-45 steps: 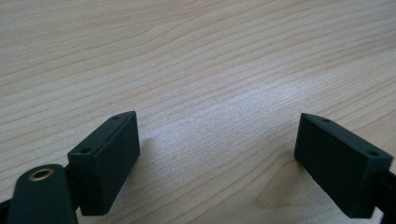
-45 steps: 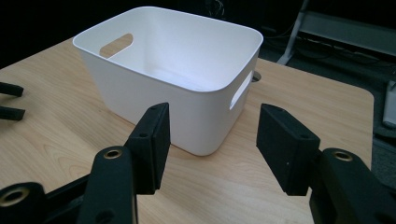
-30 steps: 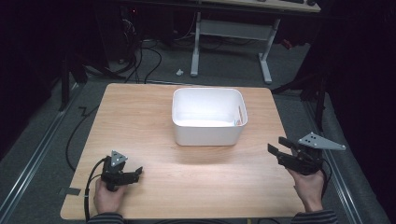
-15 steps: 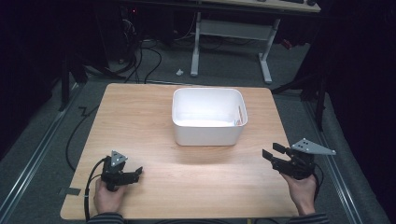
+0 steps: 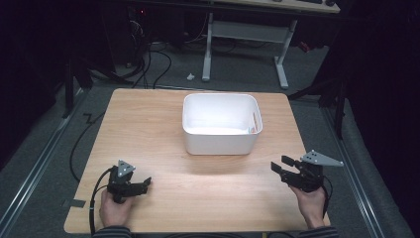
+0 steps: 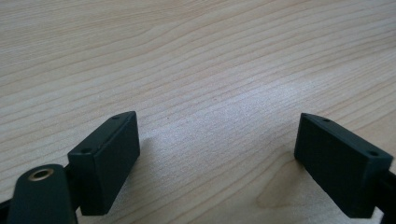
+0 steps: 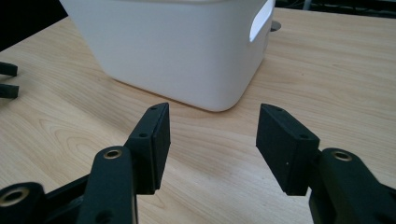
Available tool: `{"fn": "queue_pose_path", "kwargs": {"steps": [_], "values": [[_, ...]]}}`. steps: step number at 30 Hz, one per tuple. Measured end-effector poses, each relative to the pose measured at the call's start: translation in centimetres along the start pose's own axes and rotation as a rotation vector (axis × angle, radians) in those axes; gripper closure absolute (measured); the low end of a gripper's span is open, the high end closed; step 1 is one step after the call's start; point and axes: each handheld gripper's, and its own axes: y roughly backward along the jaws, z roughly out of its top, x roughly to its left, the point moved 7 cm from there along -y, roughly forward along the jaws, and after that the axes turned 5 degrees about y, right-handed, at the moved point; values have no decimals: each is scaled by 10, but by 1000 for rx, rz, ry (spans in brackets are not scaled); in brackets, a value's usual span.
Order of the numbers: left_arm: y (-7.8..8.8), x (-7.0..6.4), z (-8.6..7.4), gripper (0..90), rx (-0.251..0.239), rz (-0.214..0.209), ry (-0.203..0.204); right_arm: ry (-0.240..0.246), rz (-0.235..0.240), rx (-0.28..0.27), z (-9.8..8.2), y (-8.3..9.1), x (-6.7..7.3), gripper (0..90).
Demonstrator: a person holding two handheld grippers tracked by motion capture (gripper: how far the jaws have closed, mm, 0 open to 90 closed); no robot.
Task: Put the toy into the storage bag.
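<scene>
A white plastic bin (image 5: 220,124) stands on the wooden table (image 5: 148,129), slightly behind its middle; something thin and orange-red leans against its right inner wall (image 5: 254,123). My left gripper (image 5: 143,185) rests low at the table's front left, open, nothing between its jaws (image 6: 215,154). My right gripper (image 5: 278,165) sits at the front right, open and empty, its jaws pointing at the bin (image 7: 182,51), a short way off (image 7: 212,140).
The bin has a handle slot (image 7: 261,21) in the wall facing my right gripper. Beyond the table stands a desk frame (image 5: 245,44), and cables (image 5: 153,59) lie on the floor. The left gripper's cable (image 5: 94,198) loops off the front edge.
My right gripper has dropped lower and come slightly inward toward the front of the table. The left gripper and the bin have not moved.
</scene>
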Motion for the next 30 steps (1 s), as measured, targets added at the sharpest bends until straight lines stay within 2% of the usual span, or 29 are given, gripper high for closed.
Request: {"fn": "queue_pose_path", "kwargs": {"steps": [6,14,18,21,30], "values": [[0,0,0,144,0,0,0,-1,6,14,-6,-11,2,455],[0,0,0,144,0,0,0,22,9,71,-17,-29,7,461],[0,0,0,144,0,0,0,16,11,76,-19,-34,7,462],[0,0,0,144,0,0,0,30,5,82,-20,-38,8,463],[0,0,0,144,0,0,-1,13,-7,102,-30,-52,7,465]]}}
